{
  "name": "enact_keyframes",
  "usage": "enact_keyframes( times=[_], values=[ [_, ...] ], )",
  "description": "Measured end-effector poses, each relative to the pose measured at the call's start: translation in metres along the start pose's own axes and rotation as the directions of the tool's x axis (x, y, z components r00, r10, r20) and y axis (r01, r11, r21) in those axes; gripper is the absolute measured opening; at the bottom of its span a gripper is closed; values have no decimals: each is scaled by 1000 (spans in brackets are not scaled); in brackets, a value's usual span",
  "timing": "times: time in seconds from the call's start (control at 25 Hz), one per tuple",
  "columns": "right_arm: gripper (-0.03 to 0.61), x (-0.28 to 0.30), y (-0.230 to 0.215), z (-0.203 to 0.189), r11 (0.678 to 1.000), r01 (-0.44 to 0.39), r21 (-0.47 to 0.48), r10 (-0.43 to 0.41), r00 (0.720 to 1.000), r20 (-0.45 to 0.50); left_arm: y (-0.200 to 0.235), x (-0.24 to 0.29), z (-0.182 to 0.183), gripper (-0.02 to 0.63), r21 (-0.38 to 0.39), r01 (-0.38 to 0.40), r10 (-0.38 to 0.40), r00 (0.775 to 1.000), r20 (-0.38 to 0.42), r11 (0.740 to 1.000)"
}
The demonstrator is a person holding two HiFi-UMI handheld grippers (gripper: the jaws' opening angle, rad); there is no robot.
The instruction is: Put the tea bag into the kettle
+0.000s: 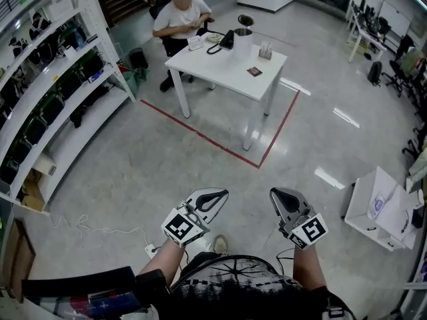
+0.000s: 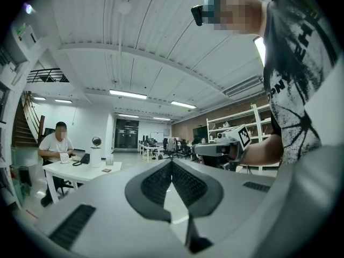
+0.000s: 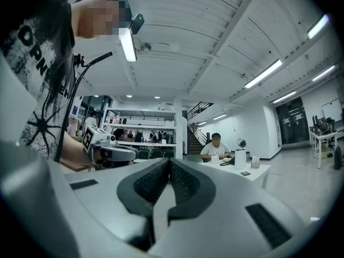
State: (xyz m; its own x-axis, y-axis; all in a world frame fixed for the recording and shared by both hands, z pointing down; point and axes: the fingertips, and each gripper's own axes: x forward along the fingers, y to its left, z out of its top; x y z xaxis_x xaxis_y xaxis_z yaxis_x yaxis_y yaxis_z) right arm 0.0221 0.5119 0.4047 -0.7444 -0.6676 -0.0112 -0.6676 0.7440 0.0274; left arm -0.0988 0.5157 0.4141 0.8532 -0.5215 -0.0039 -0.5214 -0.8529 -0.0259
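Observation:
The white kettle (image 1: 242, 42) stands with its lid up on a white table (image 1: 220, 72) far ahead across the floor. A small dark square, probably the tea bag (image 1: 254, 71), lies on the tabletop near it. My left gripper (image 1: 217, 197) and right gripper (image 1: 280, 199) are held side by side close to my body, both shut and empty. In the left gripper view the left gripper (image 2: 172, 164) points level toward the kettle (image 2: 95, 156) and tea bag (image 2: 106, 170). In the right gripper view the right gripper (image 3: 169, 164) points level toward the kettle (image 3: 239, 158).
A person (image 1: 180, 15) sits at the table's far side beside a black phone (image 1: 223, 42). Red tape (image 1: 213, 142) marks the floor round the table. Long shelves (image 1: 47, 99) line the left. A low white stand (image 1: 380, 209) is at the right, a power strip (image 1: 150, 249) by my feet.

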Motion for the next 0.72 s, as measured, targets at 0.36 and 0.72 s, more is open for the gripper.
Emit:
enact_keyframes(
  times=[0.36, 0.72],
  values=[
    [11, 76, -12, 4, 999, 29, -23, -29, 1000, 11, 74, -11, 1, 12, 7, 20, -20, 999, 31, 1000],
    [11, 106, -18, 5, 999, 18, -44, -19, 1000, -22, 104, -16, 4, 12, -35, -6, 8, 998, 63, 999]
  ],
)
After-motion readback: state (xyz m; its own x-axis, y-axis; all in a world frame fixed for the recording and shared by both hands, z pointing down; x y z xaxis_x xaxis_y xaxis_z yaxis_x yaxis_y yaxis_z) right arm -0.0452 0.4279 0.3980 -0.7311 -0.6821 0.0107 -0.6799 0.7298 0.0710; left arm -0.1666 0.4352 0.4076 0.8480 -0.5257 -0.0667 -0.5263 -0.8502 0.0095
